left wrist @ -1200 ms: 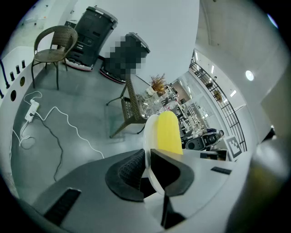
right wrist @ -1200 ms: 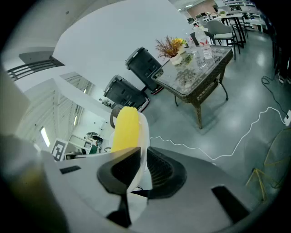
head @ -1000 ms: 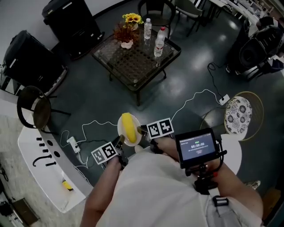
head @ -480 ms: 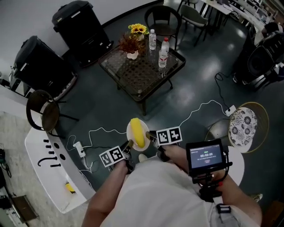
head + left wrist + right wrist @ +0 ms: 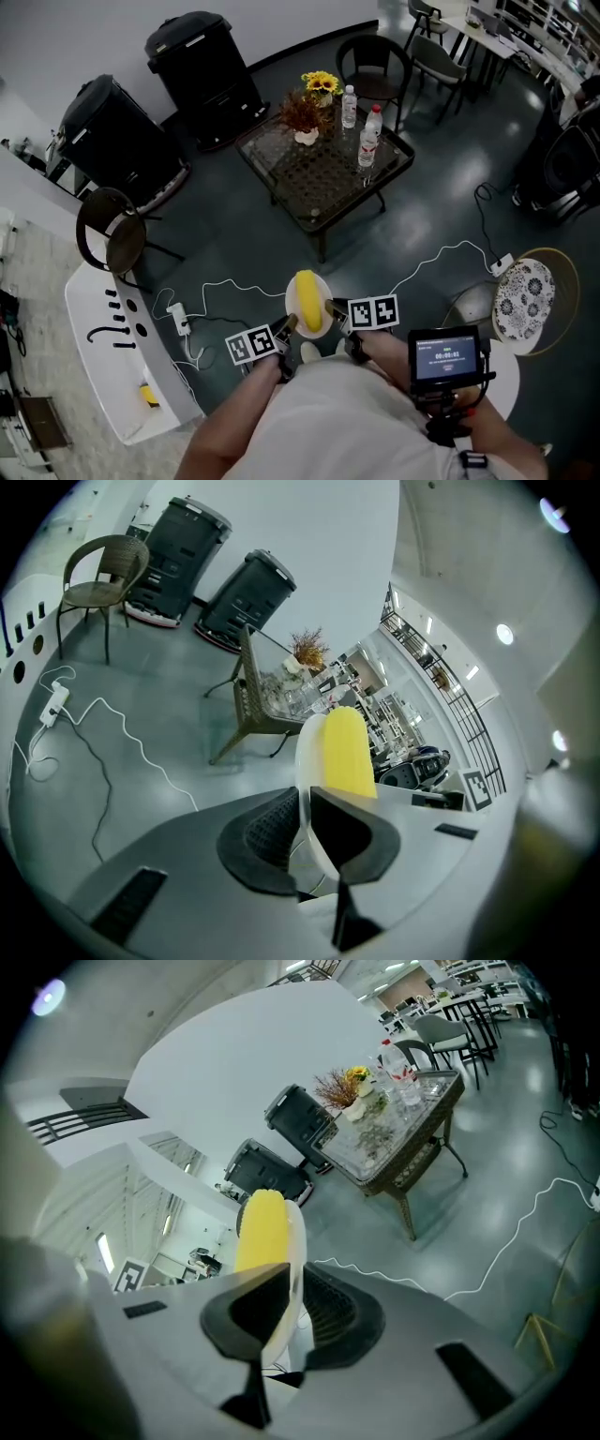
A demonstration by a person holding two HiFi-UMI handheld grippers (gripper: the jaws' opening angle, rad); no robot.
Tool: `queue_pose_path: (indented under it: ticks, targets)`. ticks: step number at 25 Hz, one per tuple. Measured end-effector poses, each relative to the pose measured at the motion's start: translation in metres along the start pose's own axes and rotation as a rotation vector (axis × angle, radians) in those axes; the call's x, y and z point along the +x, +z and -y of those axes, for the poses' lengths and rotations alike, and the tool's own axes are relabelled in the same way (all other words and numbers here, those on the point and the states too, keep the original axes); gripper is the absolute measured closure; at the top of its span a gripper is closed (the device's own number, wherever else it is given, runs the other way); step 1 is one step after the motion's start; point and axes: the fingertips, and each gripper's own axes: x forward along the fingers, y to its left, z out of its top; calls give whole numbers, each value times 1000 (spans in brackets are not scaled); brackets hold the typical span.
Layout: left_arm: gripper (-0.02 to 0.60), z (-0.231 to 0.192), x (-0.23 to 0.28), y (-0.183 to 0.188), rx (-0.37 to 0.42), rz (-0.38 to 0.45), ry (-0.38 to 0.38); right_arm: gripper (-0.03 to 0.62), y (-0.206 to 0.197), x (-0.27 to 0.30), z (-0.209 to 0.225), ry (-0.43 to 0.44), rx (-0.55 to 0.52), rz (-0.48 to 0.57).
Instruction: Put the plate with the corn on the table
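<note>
Plate (image 5: 292, 310) with corn (image 5: 307, 302), rim clamped by left gripper (image 5: 289, 324) and right gripper (image 5: 333, 310), hangs over the floor (image 5: 225, 248), not yet at the glass table (image 5: 323, 173).

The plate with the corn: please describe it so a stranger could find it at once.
From the glass-topped table, come toward the person. There, the left hand-held gripper and the right hand-held gripper pinch a small round plate at opposite rims. It is plain white and carries a yellow corn cob, unlike the patterned disc at right.
</note>
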Motion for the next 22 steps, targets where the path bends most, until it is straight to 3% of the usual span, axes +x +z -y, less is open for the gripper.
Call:
queue_pose_path:
  ticks: [22]
  targets:
    - [540,6,-2,-29,-31,39,9,543,-19,-17,8,27,-18,-4]
